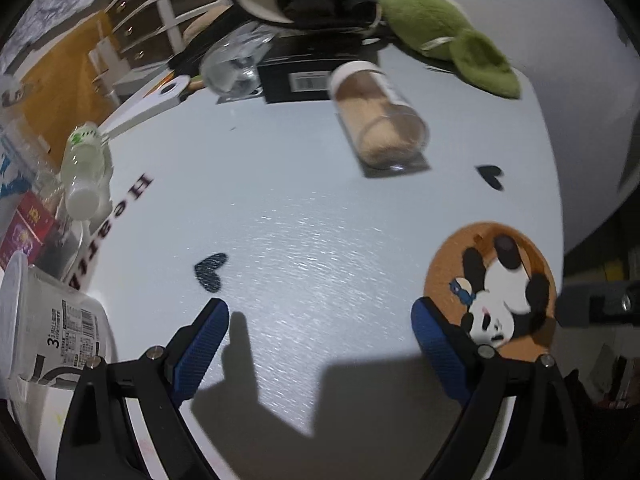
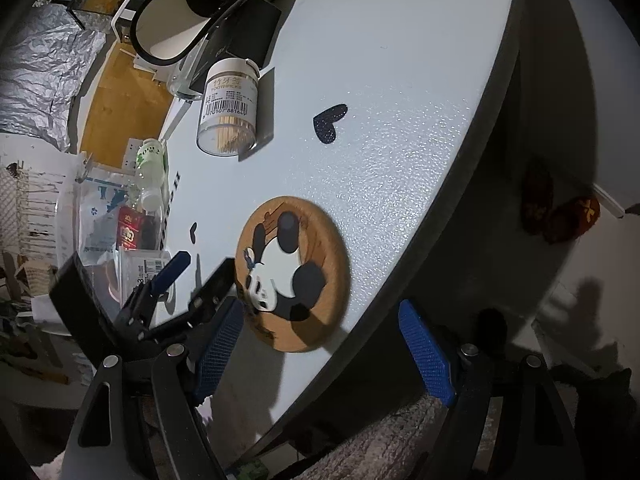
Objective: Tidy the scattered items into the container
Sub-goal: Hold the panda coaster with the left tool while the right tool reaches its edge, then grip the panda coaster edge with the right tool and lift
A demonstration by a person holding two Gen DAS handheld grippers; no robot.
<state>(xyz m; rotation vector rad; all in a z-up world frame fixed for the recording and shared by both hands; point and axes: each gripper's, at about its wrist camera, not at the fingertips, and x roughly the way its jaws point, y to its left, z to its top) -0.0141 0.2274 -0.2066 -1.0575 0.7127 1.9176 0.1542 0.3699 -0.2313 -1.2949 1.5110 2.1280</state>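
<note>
Holding both my left gripper [image 1: 320,344] and right gripper [image 2: 324,344] wide open, empty, beside the panda coaster [image 2: 292,272] on the white table [image 1: 300,208], toothpick jar [image 2: 229,110] lying further off.

Round pale-blue table [image 1: 304,216] printed with dark glitter hearts [image 1: 211,271], carrying a cork panda coaster [image 1: 492,292] near its edge, a toothpick jar [image 1: 380,120] lying on its side, a green plush toy [image 1: 440,28], a black box [image 1: 316,68] and a small white bottle [image 1: 84,172].
</note>
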